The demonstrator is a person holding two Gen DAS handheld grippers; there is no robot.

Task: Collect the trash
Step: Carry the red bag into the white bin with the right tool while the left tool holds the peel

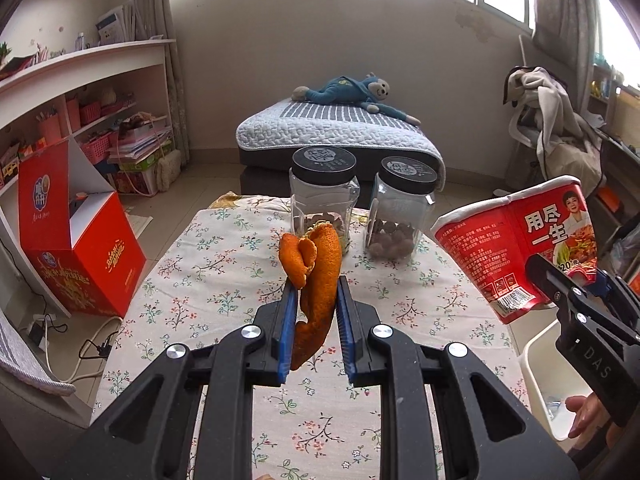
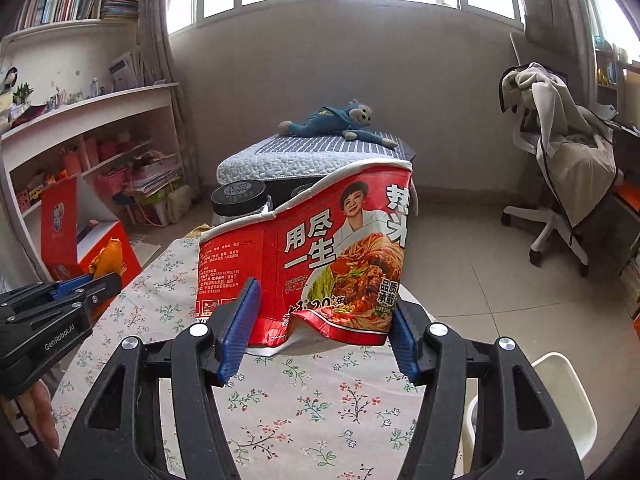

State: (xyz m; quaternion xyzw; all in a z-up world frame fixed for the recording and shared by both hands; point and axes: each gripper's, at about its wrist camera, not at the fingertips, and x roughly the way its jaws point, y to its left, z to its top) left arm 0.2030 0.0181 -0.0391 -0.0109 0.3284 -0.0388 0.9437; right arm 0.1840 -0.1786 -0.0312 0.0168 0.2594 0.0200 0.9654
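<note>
left gripper [image 1: 316, 300] clamps orange peel [image 1: 314, 276] above table [image 1: 224, 280] | right gripper [image 2: 320, 320] squeezes crushed noodle cup [image 2: 320, 256], lifted right of jars | both raised, likely for white bin [image 2: 560, 392] near right

Orange peel [image 1: 314, 280], red noodle cup [image 2: 320, 256], floral white tablecloth [image 1: 224, 280], blue-padded jaws.
</note>
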